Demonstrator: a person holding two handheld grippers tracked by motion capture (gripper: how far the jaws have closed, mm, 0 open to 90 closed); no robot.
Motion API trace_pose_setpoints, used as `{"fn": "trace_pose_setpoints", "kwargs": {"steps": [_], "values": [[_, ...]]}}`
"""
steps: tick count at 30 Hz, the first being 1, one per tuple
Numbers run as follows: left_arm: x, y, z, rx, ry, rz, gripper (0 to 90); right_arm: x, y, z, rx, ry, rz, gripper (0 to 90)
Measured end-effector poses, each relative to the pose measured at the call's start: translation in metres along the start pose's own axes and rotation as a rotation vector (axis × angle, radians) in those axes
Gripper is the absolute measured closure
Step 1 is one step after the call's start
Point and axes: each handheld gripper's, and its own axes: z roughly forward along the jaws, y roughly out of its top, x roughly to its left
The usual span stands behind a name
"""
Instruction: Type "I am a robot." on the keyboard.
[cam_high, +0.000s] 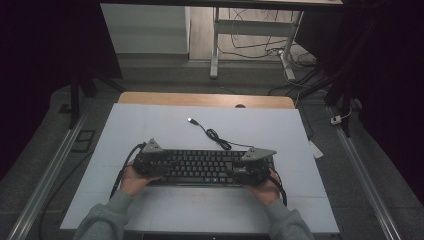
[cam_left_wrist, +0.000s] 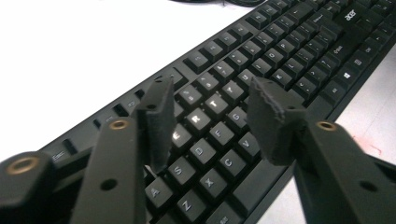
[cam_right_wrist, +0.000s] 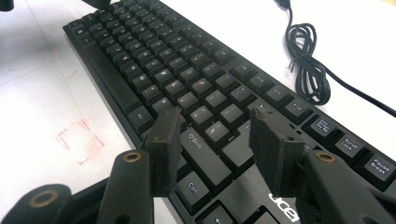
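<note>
White table covering (cam_high: 165, 125) carries a black Acer keyboard (cam_high: 202, 166) at its 6 o'clock side; the keyboard's coiled USB cable (cam_high: 216, 136) trails toward 12. Left gripper (cam_left_wrist: 212, 109) hovers half-open above the letter keys, gripping nothing. Right gripper (cam_right_wrist: 215, 135) hovers likewise near the Shift key, jaws parted and empty.

You've got a white tabletop (cam_high: 150, 130); faint red square marks (cam_right_wrist: 79, 140) on it; desk legs (cam_high: 215, 50) and floor cables (cam_high: 260, 47) beyond.
</note>
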Motion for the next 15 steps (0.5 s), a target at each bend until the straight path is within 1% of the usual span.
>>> {"fn": "trace_pose_setpoints", "kwargs": {"steps": [7, 9, 11, 15], "values": [[-0.003, 0.006, 0.009, 0.013, -0.019, 0.020, 66.7, 0.000, 0.000, 0.000, 0.000, 0.000, 0.002, 54.0], [-0.004, 0.007, 0.013, 0.022, -0.014, 0.033, 70.5, 0.000, 0.000, 0.000, 0.001, -0.001, 0.002, 54.0], [-0.005, 0.008, 0.016, 0.027, -0.011, 0.040, 75.6, 0.000, 0.000, 0.000, 0.001, -0.001, 0.001, 54.0], [-0.004, 0.008, 0.023, 0.048, -0.013, 0.036, 87.9, -0.001, -0.001, 0.000, 0.001, 0.000, 0.002, 54.0]]}}
